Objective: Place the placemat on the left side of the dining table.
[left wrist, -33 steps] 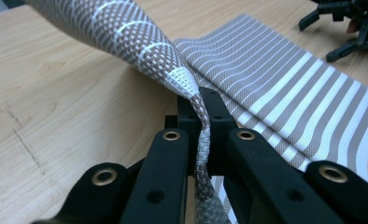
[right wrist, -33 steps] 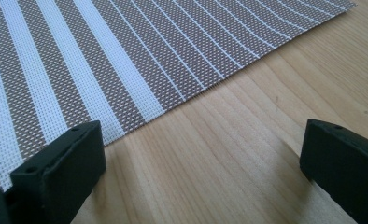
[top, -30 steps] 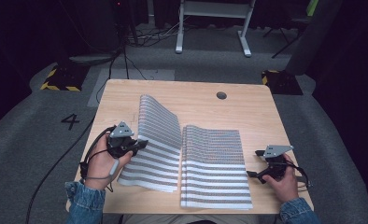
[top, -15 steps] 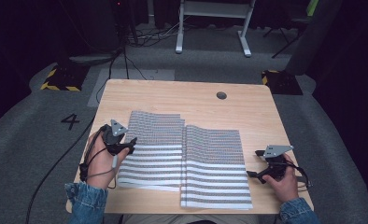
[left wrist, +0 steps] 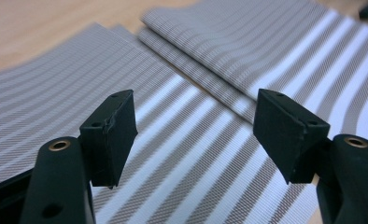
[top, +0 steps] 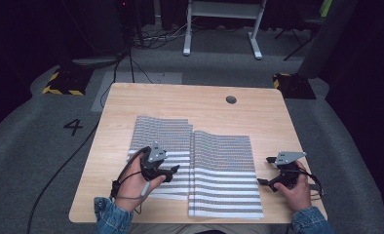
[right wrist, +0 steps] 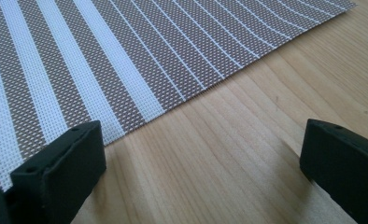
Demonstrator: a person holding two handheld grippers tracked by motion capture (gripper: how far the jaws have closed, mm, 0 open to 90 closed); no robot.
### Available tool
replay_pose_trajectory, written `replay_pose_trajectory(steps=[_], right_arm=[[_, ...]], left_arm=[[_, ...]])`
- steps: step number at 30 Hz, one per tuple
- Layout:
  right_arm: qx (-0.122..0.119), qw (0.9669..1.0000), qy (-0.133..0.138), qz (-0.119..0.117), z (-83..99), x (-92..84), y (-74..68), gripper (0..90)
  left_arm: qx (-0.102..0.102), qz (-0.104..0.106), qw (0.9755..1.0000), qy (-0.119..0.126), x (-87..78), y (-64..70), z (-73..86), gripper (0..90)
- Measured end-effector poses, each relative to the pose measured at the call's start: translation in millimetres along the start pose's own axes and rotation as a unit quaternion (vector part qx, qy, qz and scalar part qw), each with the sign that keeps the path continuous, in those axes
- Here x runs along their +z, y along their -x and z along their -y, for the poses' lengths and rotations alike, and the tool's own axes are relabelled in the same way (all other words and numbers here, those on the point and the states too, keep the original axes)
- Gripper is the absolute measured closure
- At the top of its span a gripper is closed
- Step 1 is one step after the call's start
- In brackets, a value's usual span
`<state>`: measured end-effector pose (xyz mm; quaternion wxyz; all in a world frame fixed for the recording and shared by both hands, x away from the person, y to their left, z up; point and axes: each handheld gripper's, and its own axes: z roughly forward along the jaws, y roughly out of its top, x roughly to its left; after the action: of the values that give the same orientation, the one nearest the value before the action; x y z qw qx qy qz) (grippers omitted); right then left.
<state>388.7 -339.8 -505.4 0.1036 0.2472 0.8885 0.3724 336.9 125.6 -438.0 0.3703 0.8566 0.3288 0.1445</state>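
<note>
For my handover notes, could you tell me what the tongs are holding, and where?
Nothing: left tongs open above the mat, right tongs open over the table.

The far half of the table (top: 190, 95) is bare wood, broken only by a small round hole (top: 231, 99) – open passage there. Two striped mats (top: 224, 175) lie flat across the middle, touching, low enough to pass over. The left gripper (top: 173, 171) sits over the left mat; the right gripper (top: 264, 181) rests just beside the right mat's edge – narrow strips of wood remain at both sides.
</note>
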Motion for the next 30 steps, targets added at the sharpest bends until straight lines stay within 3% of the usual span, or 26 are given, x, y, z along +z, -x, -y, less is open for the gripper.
replay_pose_trajectory(steps=[2,5,8,11,14,17,18,20,22,23,25,28,30], right_arm=[[-0.002,1.0000,0.001,0.000,0.0,0.1,0.2,0.4],[-0.001,1.0000,0.001,0.000,0.0,0.0,0.2,0.4],[0.000,1.0000,0.000,0.000,0.0,0.0,0.1,0.4],[0.001,1.0000,0.000,-0.001,0.0,0.0,-0.1,0.4],[-0.003,1.0000,0.002,0.000,0.0,0.1,0.4,0.4],[0.000,1.0000,0.000,0.000,0.0,0.0,0.0,0.4],[0.001,1.0000,0.000,-0.001,0.0,0.0,-0.1,0.4],[-0.002,1.0000,0.001,0.000,0.0,0.1,0.2,0.4],[0.000,1.0000,0.000,0.000,0.0,0.1,0.0,0.4],[0.001,1.0000,0.000,-0.001,0.1,0.0,-0.1,0.4],[-0.002,1.0000,0.001,0.000,0.0,0.1,0.2,0.4],[0.001,1.0000,0.000,-0.001,0.1,0.0,-0.1,0.4],[-0.002,1.0000,0.002,0.000,0.0,0.1,0.3,0.4]], left_arm=[[0.007,0.003,0.9999,-0.007,7.3,3.1,3.3,30.1],[0.017,0.024,0.9991,-0.032,19.3,10.1,9.0,28.9],[0.049,0.040,0.9957,-0.067,28.5,19.1,13.9,27.0],[0.056,0.056,0.9929,-0.089,36.4,27.4,18.4,26.4],[0.063,0.049,0.9905,-0.112,42.6,30.6,22.0,26.6],[0.038,0.051,0.9913,-0.115,42.6,28.9,25.5,26.0],[0.038,0.051,0.9913,-0.115,42.6,28.9,25.5,25.8],[0.049,0.060,0.9928,-0.091,43.4,25.3,28.9,26.0],[0.038,0.063,0.9928,-0.095,42.5,26.0,30.1,26.4],[0.043,0.058,0.9935,-0.088,43.0,24.9,30.1,26.6],[0.026,0.052,0.9944,-0.089,40.0,20.5,30.5,36.4],[0.032,0.052,0.9954,-0.074,38.5,12.8,32.9,52.5],[0.023,0.034,0.9960,-0.080,36.5,12.9,32.7,63.3]])
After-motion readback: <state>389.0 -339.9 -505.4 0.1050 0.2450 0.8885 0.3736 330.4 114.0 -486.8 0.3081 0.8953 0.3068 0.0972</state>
